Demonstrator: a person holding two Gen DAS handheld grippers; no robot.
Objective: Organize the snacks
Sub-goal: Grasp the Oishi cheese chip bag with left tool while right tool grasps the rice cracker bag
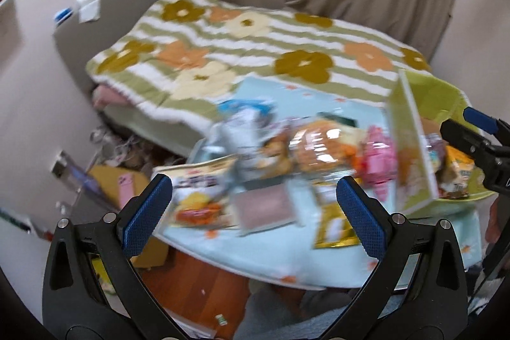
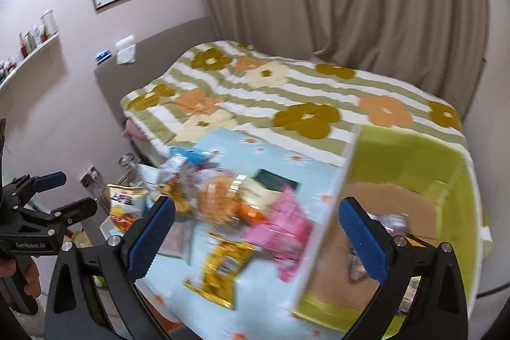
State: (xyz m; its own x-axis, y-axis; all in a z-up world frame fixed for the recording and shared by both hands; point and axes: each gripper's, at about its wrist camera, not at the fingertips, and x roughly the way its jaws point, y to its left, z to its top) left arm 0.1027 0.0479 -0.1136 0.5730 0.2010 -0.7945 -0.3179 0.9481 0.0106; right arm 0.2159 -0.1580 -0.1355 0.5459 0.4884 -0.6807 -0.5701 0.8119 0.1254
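At nine o'clock on the light-blue table [image 2: 271, 161], the white-and-orange chip bag [image 1: 199, 196] lay flat near the edge, and the left gripper [image 1: 255, 203] hovered just above it, jaws spread wide, nothing between the pads. No grab there yet, by the look of it.

Moving toward the middle, the pile was plainly untouched: a silvery-blue packet [image 1: 242, 123] at about eleven o'clock, the clear bag of orange snacks [image 1: 318, 148] dead centre, a flat pinkish-brown packet [image 1: 264, 207] just in front of it, and a yellow packet [image 2: 220, 263] at six o'clock near the front edge. The pictures were blurred, so labels could not be read.

Further right, the pink packet [image 2: 283, 231] lay just beside the wall of the green box [image 2: 414, 161], which stood at three o'clock on the table. Inside it, a few wrappers already showed on the cardboard floor, though how many I could not tell.

The right gripper [image 2: 256, 241] hung over the box's near wall, jaws also spread and empty.

My call: an early stage, a handful stowed in the box, the bulk of the snacks left on the table to be carried over.
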